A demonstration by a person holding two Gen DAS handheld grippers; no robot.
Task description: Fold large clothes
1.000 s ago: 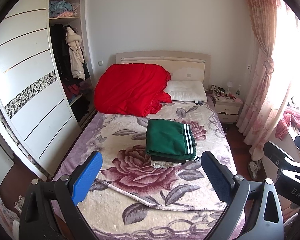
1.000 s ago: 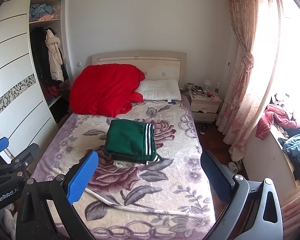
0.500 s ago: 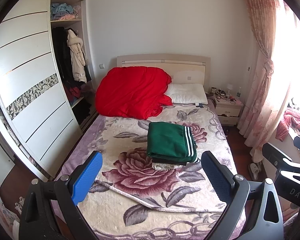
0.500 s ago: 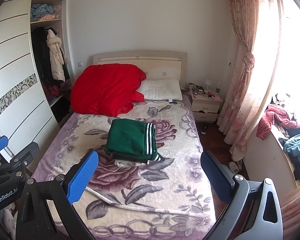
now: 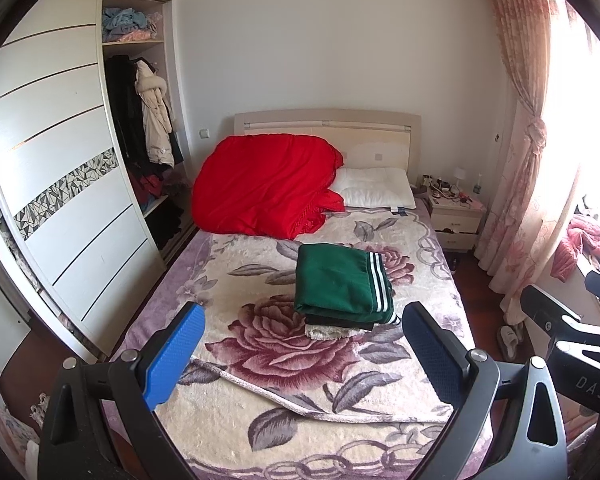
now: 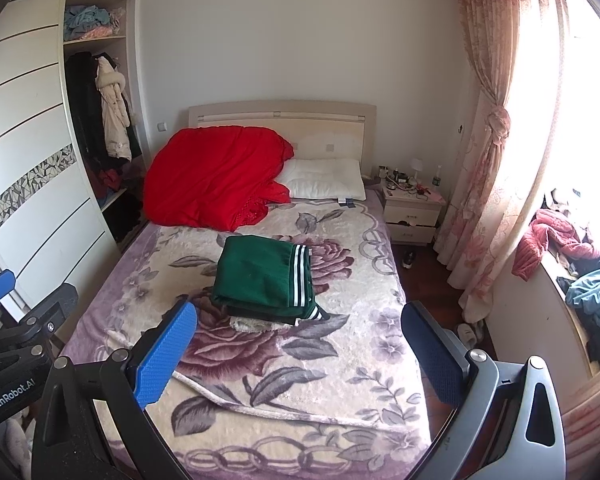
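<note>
Presently, the scene is recorded thus:
Left gripper: held above the foot of the bed, fingers spread wide, nothing gripped.
Right gripper: likewise spread wide and empty.
Green garment: folded, laid on top of a small stack of folded clothes mid-bed, on the floral blanket.
Red quilt: bunched against the headboard, beside a white pillow.
</note>
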